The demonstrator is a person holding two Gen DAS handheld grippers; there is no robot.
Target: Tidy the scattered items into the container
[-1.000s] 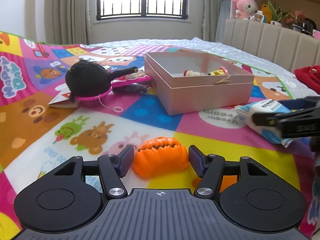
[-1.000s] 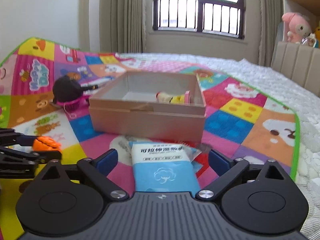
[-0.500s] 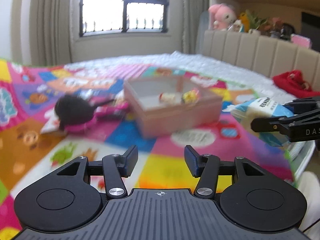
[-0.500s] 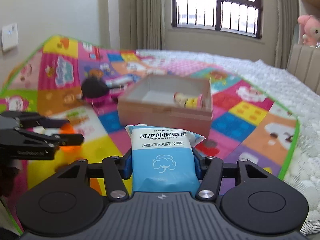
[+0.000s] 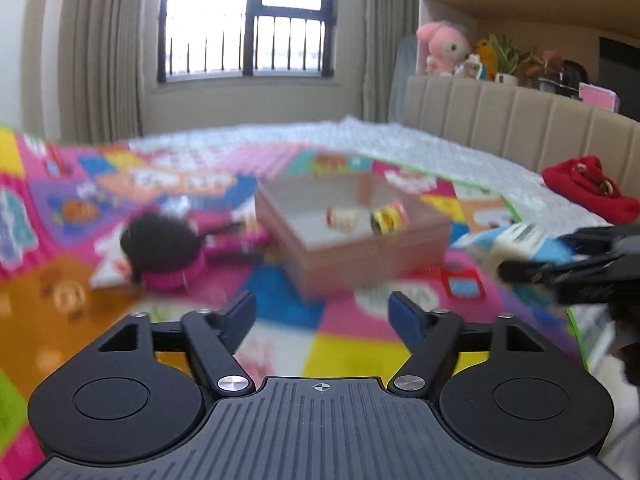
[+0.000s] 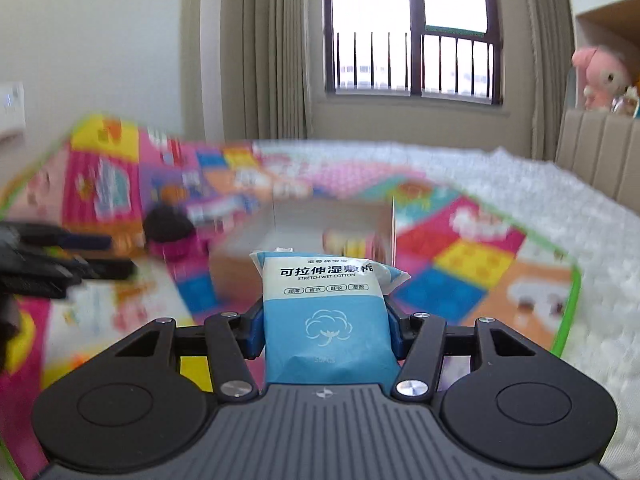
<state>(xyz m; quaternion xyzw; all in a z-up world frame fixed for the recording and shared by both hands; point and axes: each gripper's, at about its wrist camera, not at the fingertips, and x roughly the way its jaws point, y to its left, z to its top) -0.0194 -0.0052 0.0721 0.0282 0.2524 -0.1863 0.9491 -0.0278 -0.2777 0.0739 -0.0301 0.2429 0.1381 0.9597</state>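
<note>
Your right gripper (image 6: 326,334) is clamped on the blue wet-cotton pack (image 6: 326,312), both pads pressing its sides; the pack stands with its long axis running forward along the fingers, its printed upper half projecting past the fingertips and its lower end against the gripper body. The relation that governs the coming move is pack to pink box (image 5: 352,232): in the right wrist view the box (image 6: 320,236) lies straight ahead of and beyond the pack's leading end, apart from it, with its near wall hidden behind the pack, so the load is judged to need carrying forward over that wall before release. The box sits on the play mat (image 5: 352,344) toward the mat's far right corner, near the green edge that borders the white quilt (image 6: 520,208); two small items already lie inside it against its far right wall. Your left gripper (image 5: 322,316) holds nothing: its jaws are opening, and only bare mat shows between the blue pads (image 5: 404,316). It also faces the box from the near left side, but carries no load, so the right hand is the one that matters here. The black round toy (image 5: 164,246) with its pink rim lies on the mat just left of the box, not yet tidied. Blur hides whether it touches the box wall.
</note>
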